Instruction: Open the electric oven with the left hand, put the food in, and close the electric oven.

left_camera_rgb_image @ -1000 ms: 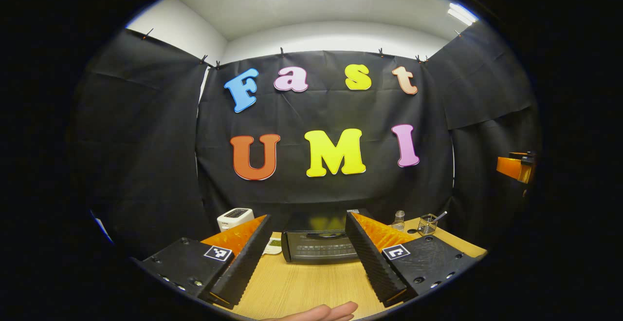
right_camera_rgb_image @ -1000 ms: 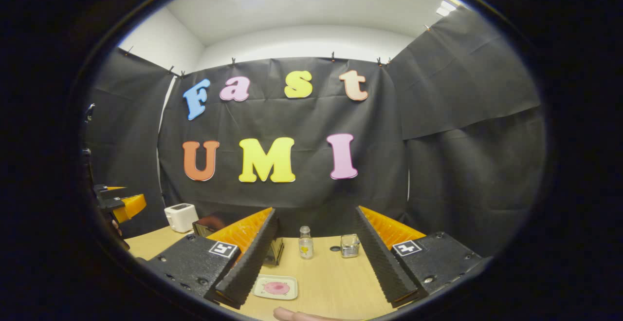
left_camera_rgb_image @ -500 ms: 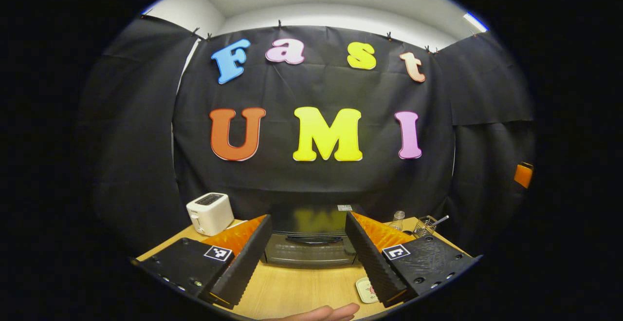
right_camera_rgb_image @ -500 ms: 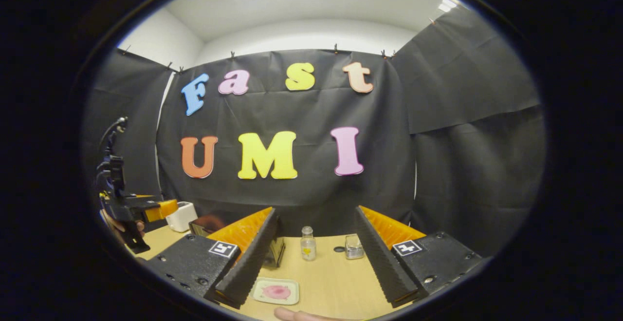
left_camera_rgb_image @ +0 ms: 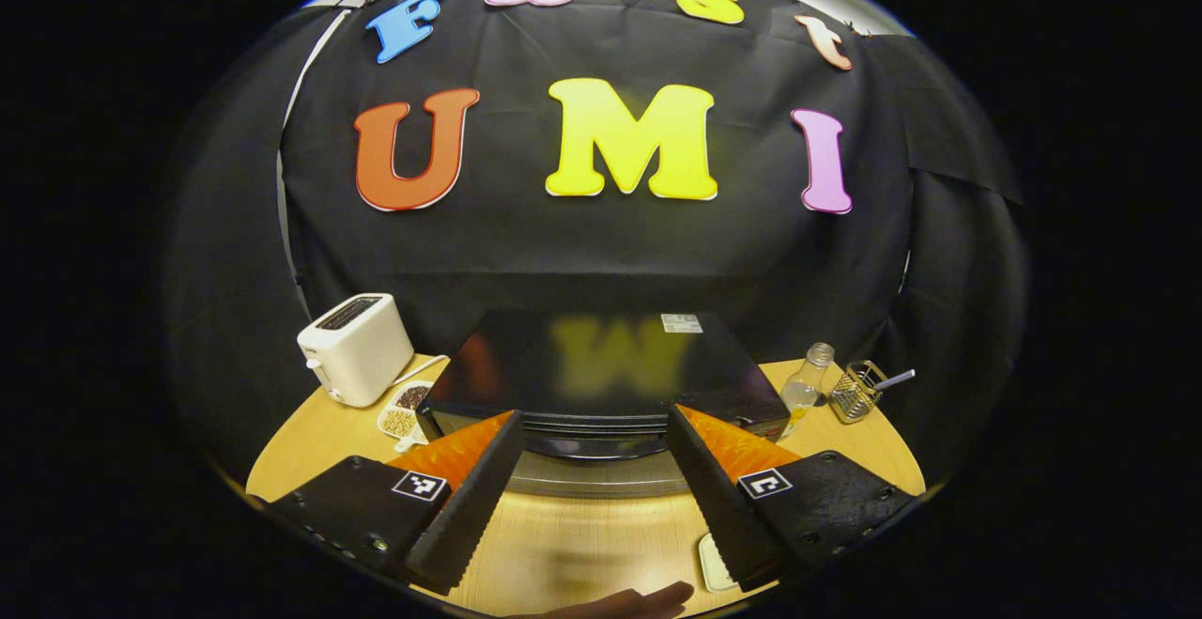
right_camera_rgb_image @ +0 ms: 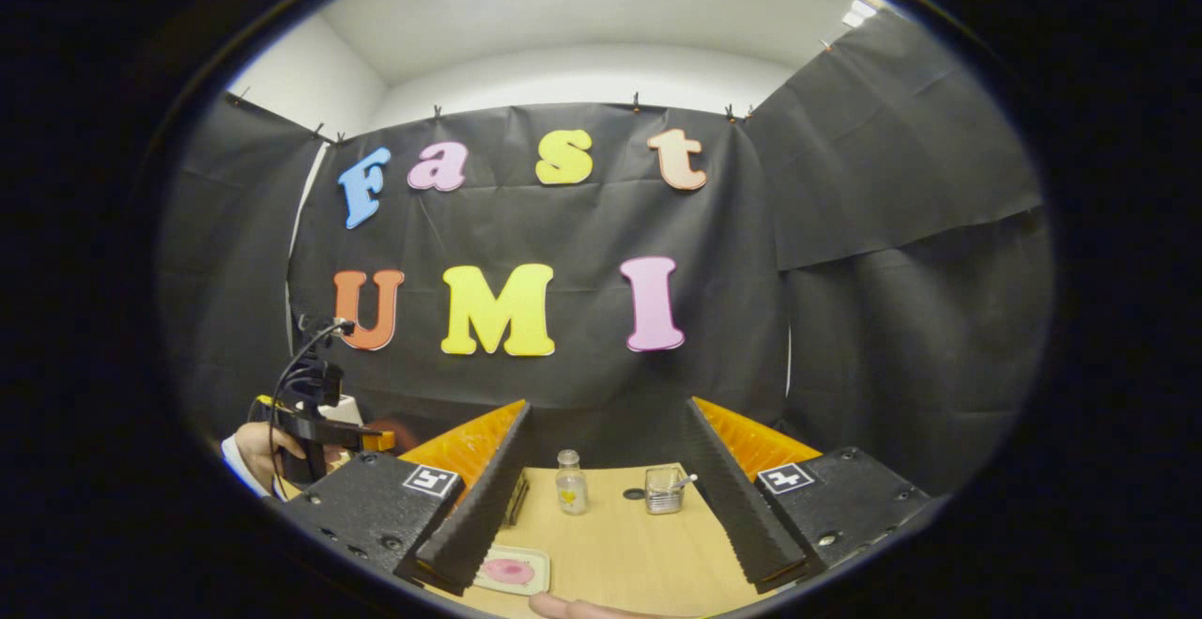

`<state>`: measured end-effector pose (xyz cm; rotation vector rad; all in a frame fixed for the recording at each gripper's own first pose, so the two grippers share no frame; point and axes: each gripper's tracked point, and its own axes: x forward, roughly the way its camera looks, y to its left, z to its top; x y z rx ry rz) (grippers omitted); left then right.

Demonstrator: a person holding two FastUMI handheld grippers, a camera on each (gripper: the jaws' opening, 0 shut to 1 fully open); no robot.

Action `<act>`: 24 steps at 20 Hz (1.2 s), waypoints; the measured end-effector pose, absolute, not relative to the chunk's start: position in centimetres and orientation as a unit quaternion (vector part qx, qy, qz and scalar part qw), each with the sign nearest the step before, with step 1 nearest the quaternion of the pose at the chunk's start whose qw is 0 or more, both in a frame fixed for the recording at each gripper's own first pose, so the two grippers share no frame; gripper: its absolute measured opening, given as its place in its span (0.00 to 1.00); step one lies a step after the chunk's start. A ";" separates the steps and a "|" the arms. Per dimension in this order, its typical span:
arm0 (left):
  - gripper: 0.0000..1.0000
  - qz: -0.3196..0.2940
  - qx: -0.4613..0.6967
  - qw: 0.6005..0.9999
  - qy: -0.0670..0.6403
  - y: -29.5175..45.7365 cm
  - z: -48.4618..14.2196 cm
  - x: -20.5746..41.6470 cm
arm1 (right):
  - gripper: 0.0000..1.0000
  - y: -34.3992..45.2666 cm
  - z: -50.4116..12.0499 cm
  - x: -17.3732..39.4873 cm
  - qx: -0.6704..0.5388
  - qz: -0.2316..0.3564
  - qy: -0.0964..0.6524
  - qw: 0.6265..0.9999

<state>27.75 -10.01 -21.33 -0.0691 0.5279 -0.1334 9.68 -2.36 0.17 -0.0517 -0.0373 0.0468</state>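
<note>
The black electric oven (left_camera_rgb_image: 601, 365) stands at the middle of the wooden table (left_camera_rgb_image: 563, 553), its door closed and its handle (left_camera_rgb_image: 587, 448) just beyond my left gripper (left_camera_rgb_image: 592, 497). That gripper is open, empty, and hangs a little above and in front of the oven's top front edge. The food is a pink piece on a small pale plate (right_camera_rgb_image: 512, 570), which lies on the table between the fingers of my right gripper (right_camera_rgb_image: 601, 506). The right gripper is open and holds nothing. Far left in the right gripper view, a hand (right_camera_rgb_image: 249, 450) holds the left gripper (right_camera_rgb_image: 362, 436).
A white toaster (left_camera_rgb_image: 355, 348) and a small dish of grains (left_camera_rgb_image: 402, 410) sit left of the oven. A clear bottle (left_camera_rgb_image: 806, 384) and a wire basket (left_camera_rgb_image: 859, 392) stand to its right. A corner of the plate (left_camera_rgb_image: 711, 563) shows by the left gripper's right finger.
My left gripper has moved forward and tipped down toward the oven, which now looms large in its view. The right gripper has barely shifted; the plate stays put.
</note>
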 end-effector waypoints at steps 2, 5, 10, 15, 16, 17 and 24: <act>0.96 -0.071 -0.052 0.956 0.279 -10.6 -23.0 28.9 | 1.00 -2.8 0.3 9.6 -0.028 0.022 -0.021 0.999; 0.95 -0.075 -0.063 0.948 0.303 -11.2 -24.9 30.2 | 0.96 -3.9 1.0 9.5 -0.036 0.003 -0.036 0.999; 0.93 -0.071 -0.009 0.946 0.315 -11.3 -26.0 30.2 | 0.96 -4.3 1.5 8.5 -0.043 -0.001 -0.054 0.998; 0.93 -0.076 -0.016 0.945 0.318 -11.0 -26.3 29.5 | 0.96 -3.9 1.1 8.2 -0.043 0.003 -0.048 0.998; 0.94 -0.078 -0.017 0.945 0.318 -11.0 -26.4 29.1 | 0.96 -3.7 1.0 8.2 -0.044 0.005 -0.044 0.998; 0.94 -0.081 -0.016 0.945 0.318 -11.0 -26.3 28.8 | 0.96 -3.5 0.8 8.1 -0.045 0.007 -0.041 0.998; 0.94 -0.092 0.006 0.947 0.309 -10.6 -27.0 25.5 | 0.96 -2.7 0.5 7.6 -0.042 0.017 -0.034 0.998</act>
